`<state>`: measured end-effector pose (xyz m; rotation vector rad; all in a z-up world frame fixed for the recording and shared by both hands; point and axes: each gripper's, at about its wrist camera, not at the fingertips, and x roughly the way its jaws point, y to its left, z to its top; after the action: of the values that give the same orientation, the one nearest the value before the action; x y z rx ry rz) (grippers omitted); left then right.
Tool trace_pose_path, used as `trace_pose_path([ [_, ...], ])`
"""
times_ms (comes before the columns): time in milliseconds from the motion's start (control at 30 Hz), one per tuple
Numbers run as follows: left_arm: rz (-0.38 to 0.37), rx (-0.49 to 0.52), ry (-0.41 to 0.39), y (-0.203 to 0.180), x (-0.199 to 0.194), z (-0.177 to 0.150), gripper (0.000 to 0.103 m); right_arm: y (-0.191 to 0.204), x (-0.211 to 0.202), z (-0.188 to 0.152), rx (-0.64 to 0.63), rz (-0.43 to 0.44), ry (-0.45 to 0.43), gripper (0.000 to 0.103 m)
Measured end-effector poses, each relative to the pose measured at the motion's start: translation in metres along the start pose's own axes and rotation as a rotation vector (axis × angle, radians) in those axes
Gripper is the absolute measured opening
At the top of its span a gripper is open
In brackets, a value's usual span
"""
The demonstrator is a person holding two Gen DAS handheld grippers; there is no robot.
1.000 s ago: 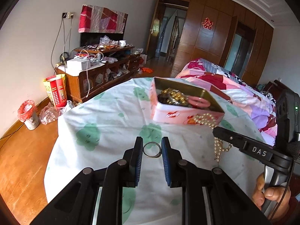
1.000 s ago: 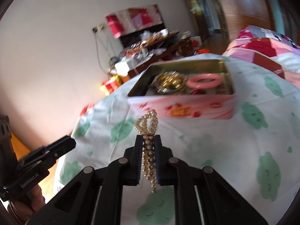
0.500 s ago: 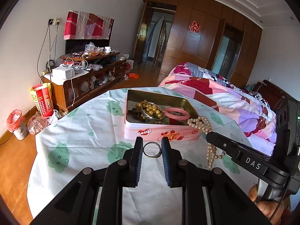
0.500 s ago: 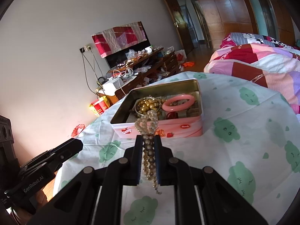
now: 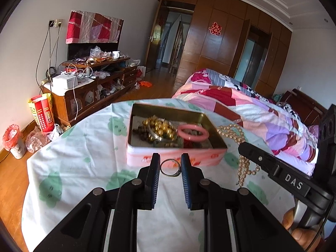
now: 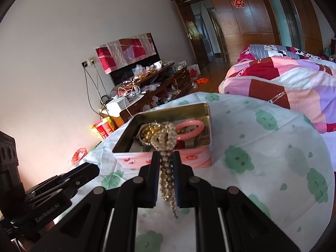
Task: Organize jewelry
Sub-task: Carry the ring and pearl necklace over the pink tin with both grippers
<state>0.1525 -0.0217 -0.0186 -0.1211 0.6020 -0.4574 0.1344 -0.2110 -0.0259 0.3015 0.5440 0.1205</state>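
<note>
A pink tin box (image 5: pixel 174 159) stands open on the table, also in the right wrist view (image 6: pixel 201 157). It holds gold beads (image 5: pixel 159 127), a pink bangle (image 5: pixel 193 131) and other pieces. My left gripper (image 5: pixel 170 168) is shut on a silver ring (image 5: pixel 170 168), held just in front of the tin's near wall. My right gripper (image 6: pixel 166 157) is shut on a pearl necklace (image 6: pixel 166 145); its loop hangs over the tin's near edge. In the left wrist view the pearl necklace (image 5: pixel 241 147) hangs by the tin's right side.
The table wears a white cloth with green prints (image 5: pixel 84 157). A bed with a patchwork quilt (image 5: pixel 241 105) lies to the right. A cluttered wooden cabinet (image 5: pixel 88 88) and a red bin (image 5: pixel 12 140) stand left on the wood floor.
Both grippers have risen and moved closer to the tin. The pearl loop now hangs over the tin's near edge. The ring stays held in the left gripper.
</note>
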Motion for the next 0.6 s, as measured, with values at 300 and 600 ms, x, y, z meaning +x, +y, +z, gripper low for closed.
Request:
trace_pose_path([
  [300, -0.006, 0.041, -0.042, -0.012, 0.031, 0.036, 0.02, -0.008, 0.013, 0.036, 0.0, -0.017, -0.058, 0.015],
  [600, 0.035, 0.059, -0.006, -0.016, 0.082, 0.054, 0.02, -0.021, 0.052, 0.063, 0.014, -0.051, -0.059, 0.015],
])
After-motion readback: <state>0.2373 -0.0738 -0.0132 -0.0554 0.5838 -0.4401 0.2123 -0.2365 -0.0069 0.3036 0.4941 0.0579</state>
